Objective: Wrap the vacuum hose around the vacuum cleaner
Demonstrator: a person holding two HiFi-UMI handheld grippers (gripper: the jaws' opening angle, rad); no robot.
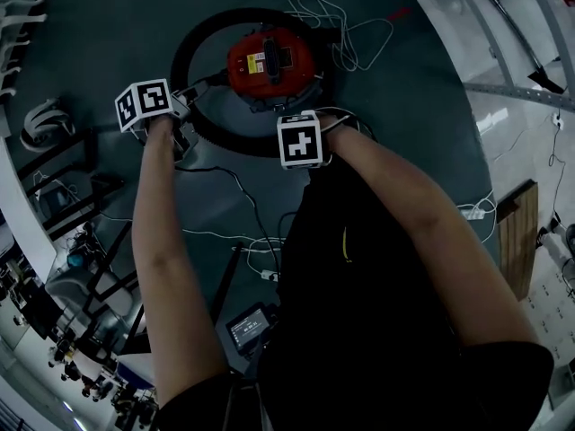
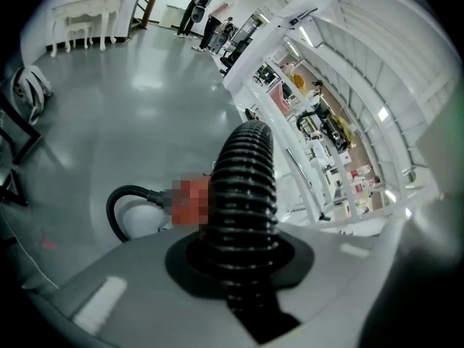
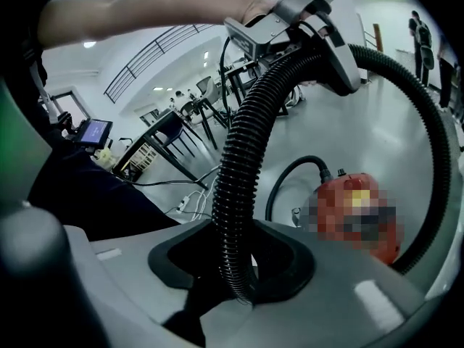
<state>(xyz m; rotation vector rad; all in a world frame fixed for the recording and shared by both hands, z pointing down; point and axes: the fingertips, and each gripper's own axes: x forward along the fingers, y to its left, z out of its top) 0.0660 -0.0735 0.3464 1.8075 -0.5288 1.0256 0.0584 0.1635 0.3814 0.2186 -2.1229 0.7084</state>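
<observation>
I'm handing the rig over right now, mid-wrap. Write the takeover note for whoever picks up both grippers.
Left gripper: shut on the hose, which is lifted off the floor.
Right gripper: open, with the same hose running loosely between its jaws.
Vacuum cleaner: on the floor ahead of both grippers.
Done: the hose loops roughly once around the vacuum.
Left: probably lay the held stretch against the body and settle the hose end, which isn't visible.
</observation>
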